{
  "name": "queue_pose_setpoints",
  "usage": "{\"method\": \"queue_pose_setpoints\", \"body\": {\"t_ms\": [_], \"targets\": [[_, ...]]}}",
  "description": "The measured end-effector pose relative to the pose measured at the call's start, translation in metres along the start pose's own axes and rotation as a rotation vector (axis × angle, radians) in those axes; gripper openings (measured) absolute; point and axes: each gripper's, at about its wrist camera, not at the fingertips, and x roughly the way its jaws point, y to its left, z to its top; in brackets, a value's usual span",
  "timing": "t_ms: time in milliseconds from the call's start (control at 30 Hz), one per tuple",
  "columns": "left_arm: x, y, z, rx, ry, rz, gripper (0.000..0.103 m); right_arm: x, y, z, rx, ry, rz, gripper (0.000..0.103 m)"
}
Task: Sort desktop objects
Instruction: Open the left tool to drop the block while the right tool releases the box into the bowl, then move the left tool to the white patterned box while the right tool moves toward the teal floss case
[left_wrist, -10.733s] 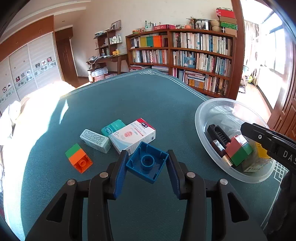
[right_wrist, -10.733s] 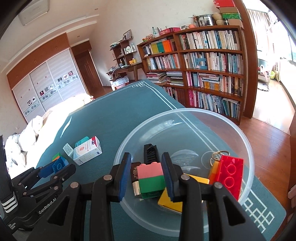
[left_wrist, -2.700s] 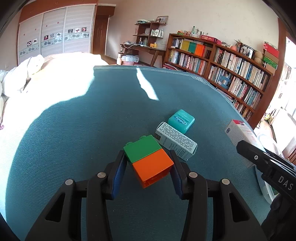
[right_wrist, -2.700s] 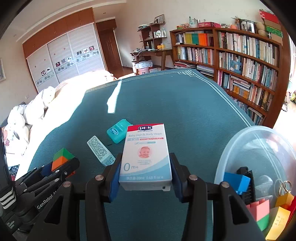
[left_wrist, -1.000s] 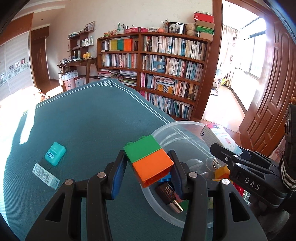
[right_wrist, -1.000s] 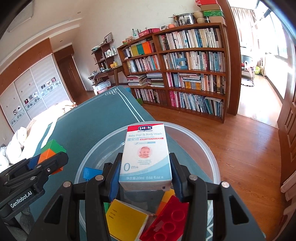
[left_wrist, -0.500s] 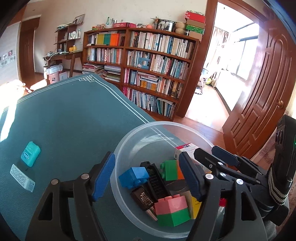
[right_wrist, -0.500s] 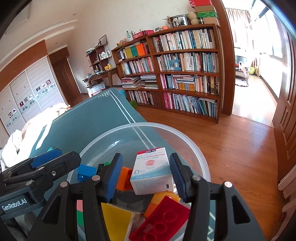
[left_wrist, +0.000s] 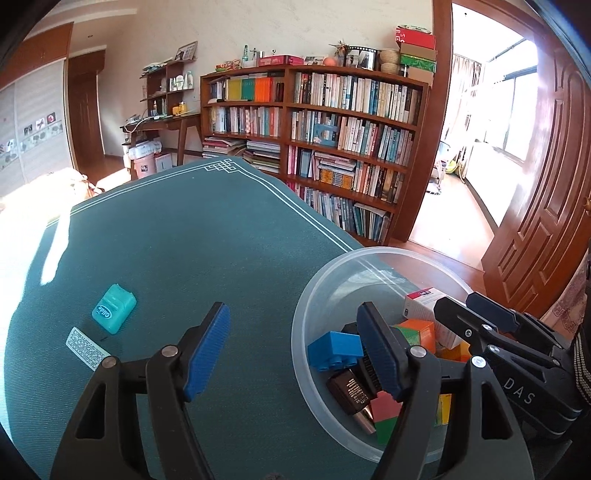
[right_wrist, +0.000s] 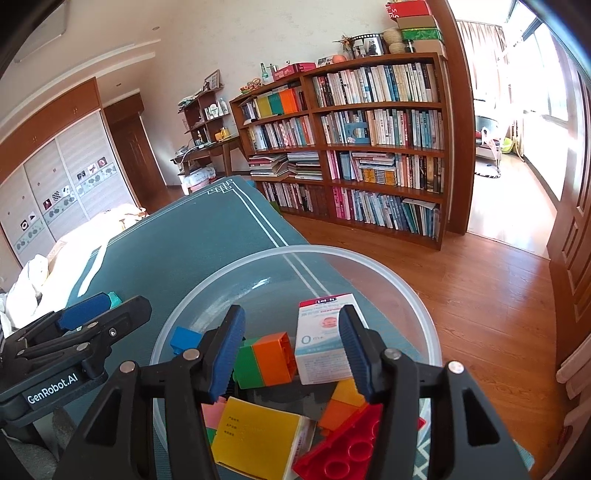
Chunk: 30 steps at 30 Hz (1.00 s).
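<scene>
**Both tongs empty over the filled bowl**

The green table cover (left_wrist: 192, 236) carries a clear plastic bowl (right_wrist: 413, 295) at its near right corner, and everything below is placed from that bowl. Above the bowl's left rim hangs the left gripper (left_wrist: 293, 349), jaws wide apart with nothing between them. Over the bowl's middle hangs the right gripper (right_wrist: 291, 350); its jaws have just been opening and stand apart, pads clear of the baby wash box (right_wrist: 321, 343), which lies inside the bowl between them. Beside that box, also in the bowl, sits the green-and-orange block (right_wrist: 266, 360). Nearer the bowl's front lie a yellow box (right_wrist: 255, 435) and a red brick (right_wrist: 343, 454); toward its left wall rests a blue brick (left_wrist: 334, 349). Well left of the bowl, on the cover, lie a teal floss case (left_wrist: 113, 308) and a small grey patterned box (left_wrist: 86, 349).
</scene>
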Motion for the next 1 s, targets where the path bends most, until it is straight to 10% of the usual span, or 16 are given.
{"method": "queue_pose_setpoints", "body": {"t_ms": [1000], "targets": [[-0.001, 0.076, -0.016, -0.123, 0.036, 0.149, 0.074, 0.014, 0.073, -0.004, -0.111, 0.023, 0.075, 0.068]]}}
